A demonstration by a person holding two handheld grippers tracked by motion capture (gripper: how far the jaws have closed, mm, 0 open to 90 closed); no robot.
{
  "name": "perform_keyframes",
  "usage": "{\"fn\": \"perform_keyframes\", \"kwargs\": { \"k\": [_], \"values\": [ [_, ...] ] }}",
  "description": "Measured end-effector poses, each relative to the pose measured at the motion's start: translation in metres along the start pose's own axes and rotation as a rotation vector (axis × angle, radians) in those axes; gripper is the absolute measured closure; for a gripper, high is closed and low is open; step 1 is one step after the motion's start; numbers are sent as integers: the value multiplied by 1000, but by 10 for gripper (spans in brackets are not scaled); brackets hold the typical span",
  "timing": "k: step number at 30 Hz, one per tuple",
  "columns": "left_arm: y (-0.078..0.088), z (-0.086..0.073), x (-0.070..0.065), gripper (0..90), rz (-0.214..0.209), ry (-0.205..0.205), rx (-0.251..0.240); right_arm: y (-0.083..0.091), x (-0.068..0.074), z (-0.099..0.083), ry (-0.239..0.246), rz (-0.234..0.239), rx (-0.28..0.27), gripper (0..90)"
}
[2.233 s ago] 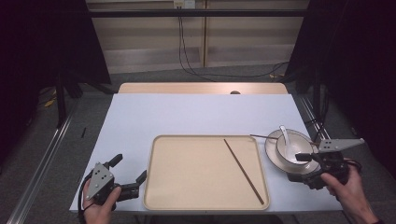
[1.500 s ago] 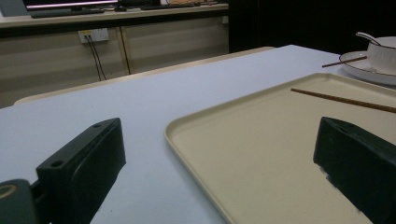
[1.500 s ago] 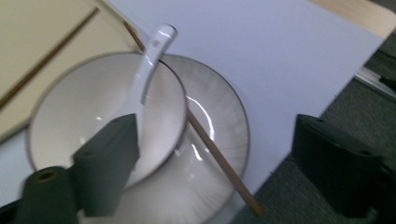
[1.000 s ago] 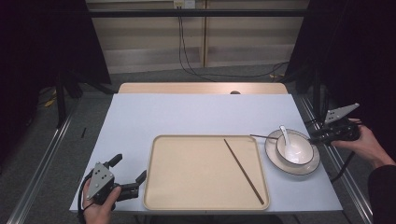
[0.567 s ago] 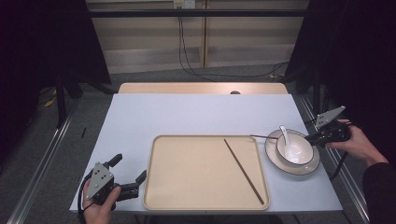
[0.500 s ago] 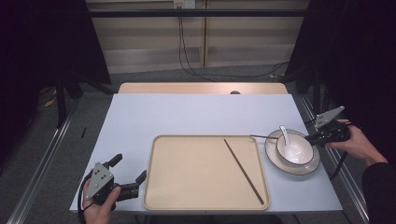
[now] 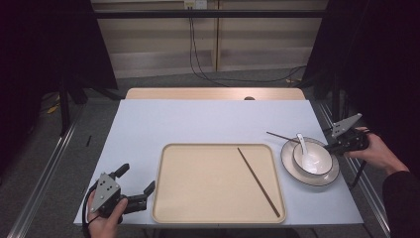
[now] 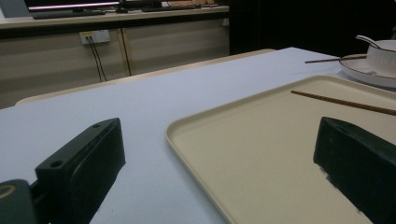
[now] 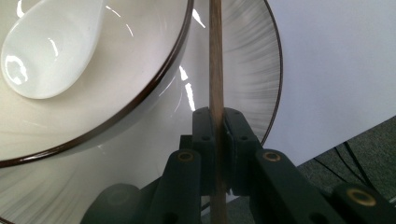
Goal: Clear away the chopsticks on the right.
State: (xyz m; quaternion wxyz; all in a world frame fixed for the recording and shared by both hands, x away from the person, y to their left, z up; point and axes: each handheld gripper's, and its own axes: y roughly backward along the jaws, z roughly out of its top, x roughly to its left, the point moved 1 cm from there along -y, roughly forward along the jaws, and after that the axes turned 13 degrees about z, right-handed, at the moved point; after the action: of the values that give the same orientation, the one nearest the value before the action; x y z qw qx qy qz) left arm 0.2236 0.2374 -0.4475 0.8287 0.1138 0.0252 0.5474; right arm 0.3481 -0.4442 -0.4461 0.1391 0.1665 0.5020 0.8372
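Note:
A white bowl (image 7: 314, 159) with a white spoon (image 7: 301, 142) in it stands on a dark-rimmed plate (image 7: 297, 171) at the table's right. One brown chopstick (image 7: 280, 136) lies across the plate's far edge, and my right gripper (image 7: 334, 147) is shut on its right end. In the right gripper view the chopstick (image 9: 215, 56) runs up from between the closed jaws of that gripper (image 9: 216, 123), over the plate (image 9: 245, 65), beside the bowl (image 9: 116, 88) and spoon (image 9: 51, 46). A second chopstick (image 7: 258, 181) lies on the beige tray (image 7: 198, 198). My left gripper (image 7: 136, 178) rests open at the tray's front left corner.
The left gripper view looks across the tray (image 8: 261, 154) with its chopstick (image 8: 345, 102) toward the plate (image 8: 364, 74) and bowl (image 8: 384, 53). Light blue table surface (image 7: 208, 121) stretches behind the tray. The table's right edge runs close behind my right hand (image 7: 379, 151).
My right gripper has swung from the plate's front edge out to its right side, then come in to the chopstick's end on the plate. The left gripper has stayed put.

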Motion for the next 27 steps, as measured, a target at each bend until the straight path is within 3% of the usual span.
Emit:
{"fn": "perform_keyframes", "kwargs": {
  "k": [2,8,16,21,27],
  "values": [
    [0,0,0,20,4,-1,1,0,0,0,-8,-3,-1,849],
    [1,0,0,20,10,-2,1,9,0,0,-37,-9,-76,850],
    [0,0,1,20,5,-2,-1,27,-1,-4,-134,-35,-182,851],
    [1,0,1,20,6,-2,-3,40,7,-3,-204,-40,-251,850],
    [1,0,1,20,0,-3,-4,52,20,0,-258,-34,-297,851]
  ]
}}
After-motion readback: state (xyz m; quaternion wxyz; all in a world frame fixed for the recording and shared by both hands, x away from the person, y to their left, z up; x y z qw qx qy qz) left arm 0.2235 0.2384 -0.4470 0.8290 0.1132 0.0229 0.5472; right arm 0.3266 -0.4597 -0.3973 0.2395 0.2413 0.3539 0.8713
